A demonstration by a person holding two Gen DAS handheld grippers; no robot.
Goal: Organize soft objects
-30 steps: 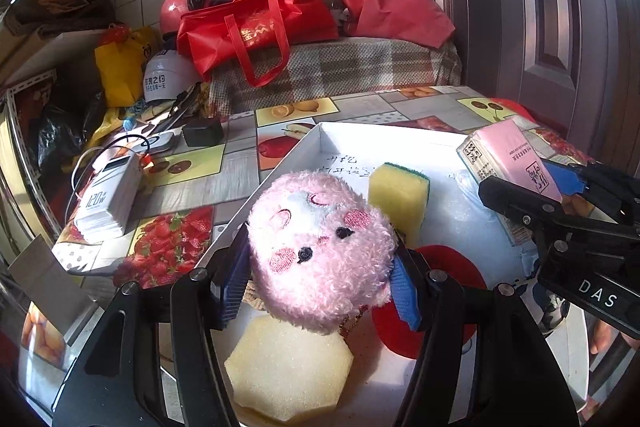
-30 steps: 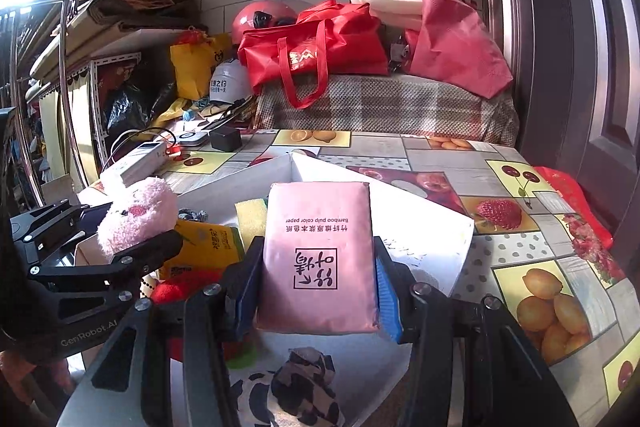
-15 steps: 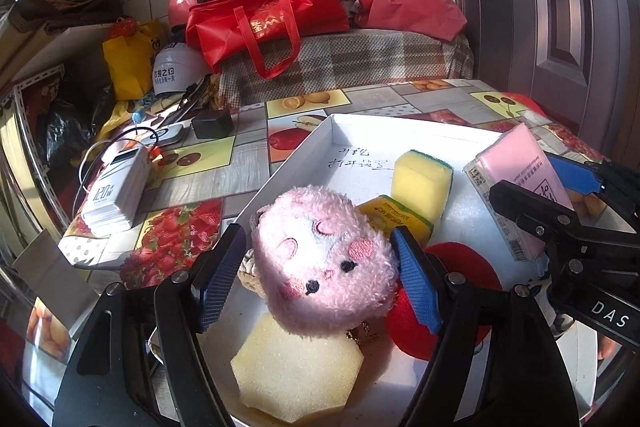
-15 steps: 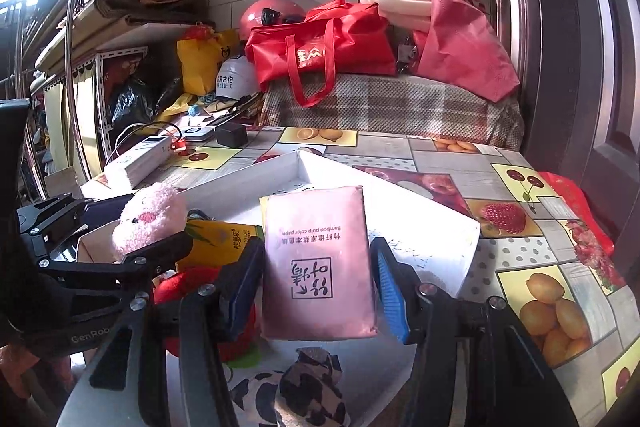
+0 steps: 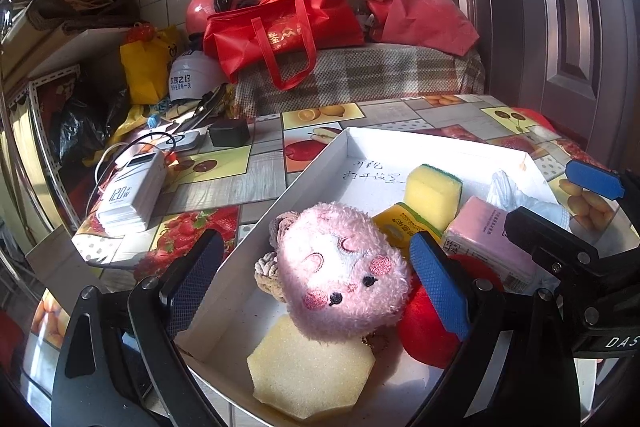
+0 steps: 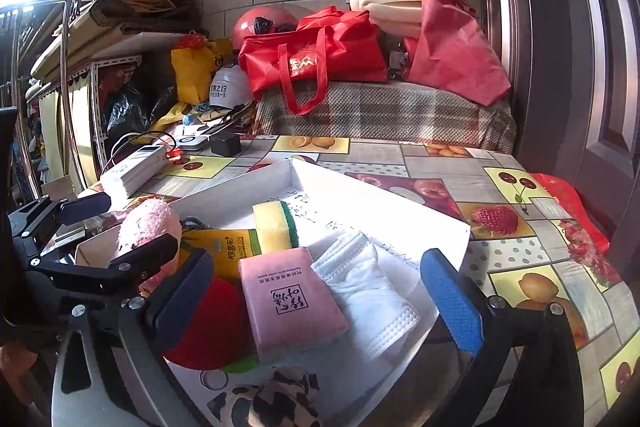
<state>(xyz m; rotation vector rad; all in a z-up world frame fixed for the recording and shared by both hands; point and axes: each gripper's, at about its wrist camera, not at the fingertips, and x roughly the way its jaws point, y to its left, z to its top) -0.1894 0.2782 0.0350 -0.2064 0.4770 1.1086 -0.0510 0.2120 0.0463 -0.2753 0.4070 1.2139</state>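
A pink plush toy (image 5: 340, 279) lies in the white tray (image 5: 432, 143), on a hexagonal yellow sponge (image 5: 312, 367) and beside a red soft object (image 5: 428, 335). My left gripper (image 5: 318, 279) straddles the plush with its jaws opening, and the pads stand clear of it. A pink tissue pack (image 6: 288, 303) rests flat in the tray (image 6: 384, 203) next to a white folded cloth (image 6: 368, 291). My right gripper (image 6: 318, 295) is around the pack with its jaws opening wide and no contact. A yellow-green sponge (image 6: 274, 227) and a yellow packet (image 5: 404, 227) lie farther back.
The tray sits on a fruit-print tablecloth (image 6: 500, 219). A white power bank (image 5: 128, 191) with cables and a black box (image 5: 229, 133) lie to the left. A leopard-print cloth (image 6: 276, 403) is at the tray's near edge. Red bags (image 5: 280, 23) and helmets fill the back; a door stands at the right.
Both grippers opened. The pink plush dropped out of the left jaws into the tray. The tissue pack left the right jaws and fell flat beside the white cloth.
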